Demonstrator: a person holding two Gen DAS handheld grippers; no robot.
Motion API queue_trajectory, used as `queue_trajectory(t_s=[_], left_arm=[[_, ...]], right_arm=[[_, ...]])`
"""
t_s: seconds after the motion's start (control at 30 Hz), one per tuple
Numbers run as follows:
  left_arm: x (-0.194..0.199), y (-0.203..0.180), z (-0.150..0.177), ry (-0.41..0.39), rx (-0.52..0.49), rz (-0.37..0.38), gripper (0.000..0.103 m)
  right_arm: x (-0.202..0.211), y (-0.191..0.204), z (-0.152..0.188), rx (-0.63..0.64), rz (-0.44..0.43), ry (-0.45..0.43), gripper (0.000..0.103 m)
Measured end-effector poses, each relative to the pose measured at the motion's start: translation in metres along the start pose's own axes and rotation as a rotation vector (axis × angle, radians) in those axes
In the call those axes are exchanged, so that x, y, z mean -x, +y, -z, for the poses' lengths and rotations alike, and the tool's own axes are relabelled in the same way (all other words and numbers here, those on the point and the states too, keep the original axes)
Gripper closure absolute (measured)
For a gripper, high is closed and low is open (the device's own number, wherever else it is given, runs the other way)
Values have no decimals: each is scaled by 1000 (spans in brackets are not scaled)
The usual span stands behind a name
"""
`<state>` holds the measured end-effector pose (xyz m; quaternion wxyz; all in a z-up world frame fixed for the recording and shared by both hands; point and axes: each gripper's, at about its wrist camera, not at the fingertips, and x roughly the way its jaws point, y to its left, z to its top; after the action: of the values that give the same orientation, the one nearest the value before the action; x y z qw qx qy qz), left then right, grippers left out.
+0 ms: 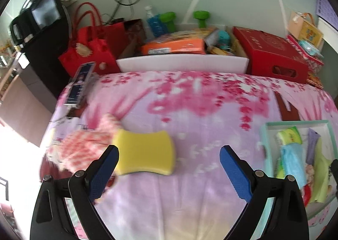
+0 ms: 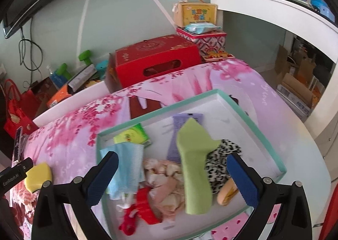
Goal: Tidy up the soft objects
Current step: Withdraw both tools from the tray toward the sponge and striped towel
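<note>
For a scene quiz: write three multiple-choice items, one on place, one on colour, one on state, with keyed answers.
1. Where is the sponge?
A. in the tray
B. on the bedspread
C. on the red box

2. What colour is the tray rim?
A. teal
B. orange
C. black

3. How is the left hand-held gripper?
A. shut on the sponge
B. shut and empty
C. open

Answers: B, it lies on the floral bedspread, outside the tray; A, a teal rim frames the white floor; C, its fingers stand wide apart, holding nothing.
</note>
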<state>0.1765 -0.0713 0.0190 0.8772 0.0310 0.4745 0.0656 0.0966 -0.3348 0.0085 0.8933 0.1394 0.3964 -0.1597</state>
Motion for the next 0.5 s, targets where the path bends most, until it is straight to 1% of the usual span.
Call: queue_trajectory(t_s=[0.13, 0.23, 0.3, 0.4, 0.5], left_arm=[[4, 32, 0, 3, 27, -67, 7], [6, 64, 1, 6, 68, -140, 7], [6, 86, 2, 10, 106, -169, 7], [3, 116, 7, 24, 169, -182, 7], [-2, 136, 15, 46, 208, -203, 7]], right_arm=[[5, 17, -1, 26, -14, -18, 0], [7, 37, 0, 64, -42, -21, 0], [8, 54, 2, 98, -59, -18, 0], [10, 76, 5, 136, -83, -15, 0], [13, 101, 8, 182, -120, -16, 0]])
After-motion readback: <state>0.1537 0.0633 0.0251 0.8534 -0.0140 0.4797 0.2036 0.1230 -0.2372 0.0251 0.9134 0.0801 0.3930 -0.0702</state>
